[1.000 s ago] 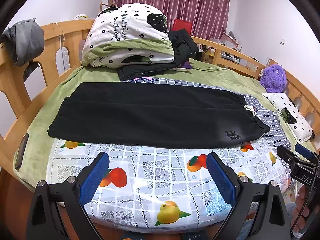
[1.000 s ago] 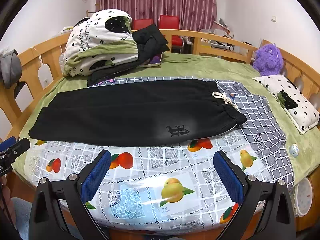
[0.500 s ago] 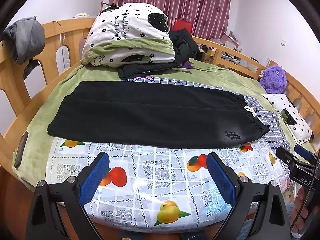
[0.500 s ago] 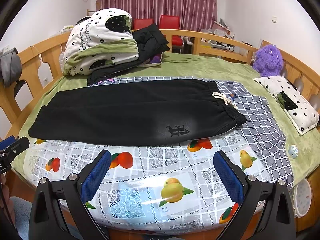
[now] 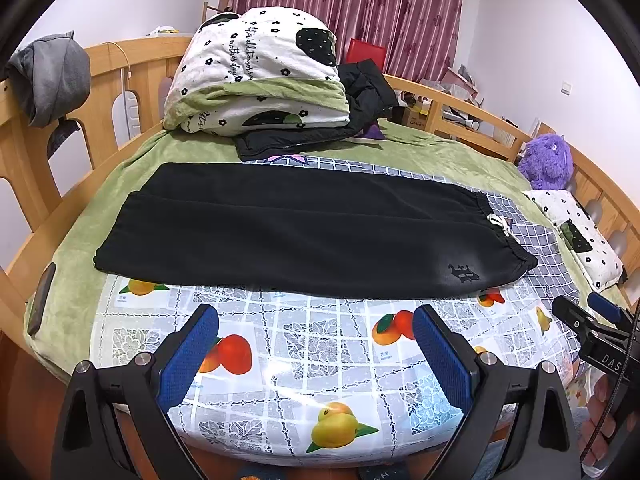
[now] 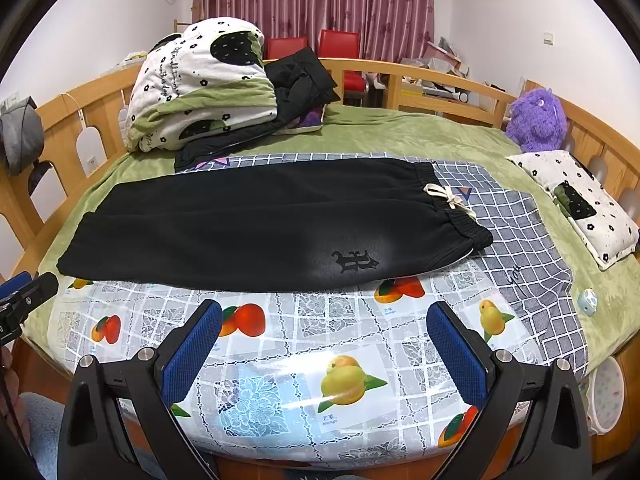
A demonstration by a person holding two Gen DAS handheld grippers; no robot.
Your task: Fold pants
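Note:
Black pants [image 5: 304, 232] [image 6: 256, 224] lie flat across the bed, one leg folded over the other, waistband with a white drawstring [image 6: 448, 200] to the right and leg cuffs to the left. My left gripper [image 5: 316, 344] hovers open above the fruit-print cloth, short of the pants' near edge. My right gripper [image 6: 324, 344] is open too, just in front of the logo [image 6: 354, 260] near the waist. Neither holds anything. The right gripper's tip [image 5: 588, 320] shows at the left wrist view's right edge.
A fruit-print plastic cloth [image 6: 312, 368] covers the near part of the bed. A folded quilt [image 5: 256, 76] and a dark jacket [image 5: 356, 92] are piled behind the pants. A purple plush toy [image 6: 536, 120], a small pillow [image 6: 580, 200] and wooden rails [image 5: 24, 152] ring the bed.
Both views have shifted only slightly, as if both grippers drew back a little. The pants have not moved and both grippers have stayed open.

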